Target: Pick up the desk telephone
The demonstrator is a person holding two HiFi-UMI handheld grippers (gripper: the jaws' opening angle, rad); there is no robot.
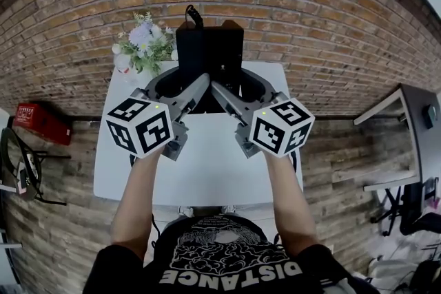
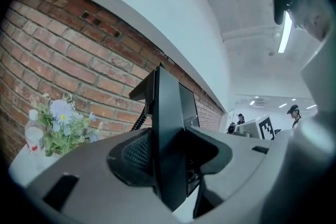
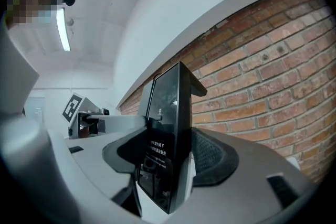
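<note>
Head view: desk telephone [image 1: 209, 51] stands upright over the far edge of the white bench [image 1: 207, 169] (apparently lifted clear). Left gripper [image 2: 170, 165] and right gripper [image 3: 173, 170] each have fingers clamped on one side of it. Best to keep both hands level, squeeze evenly and mind the coiled cord [image 2: 139, 120]. Flowers [image 1: 143, 41] sit at the far-left corner, their vase hidden.

Black desk telephone [image 1: 209, 48], coiled cord at top, upright on edge, clear of white table [image 1: 207, 172].
</note>
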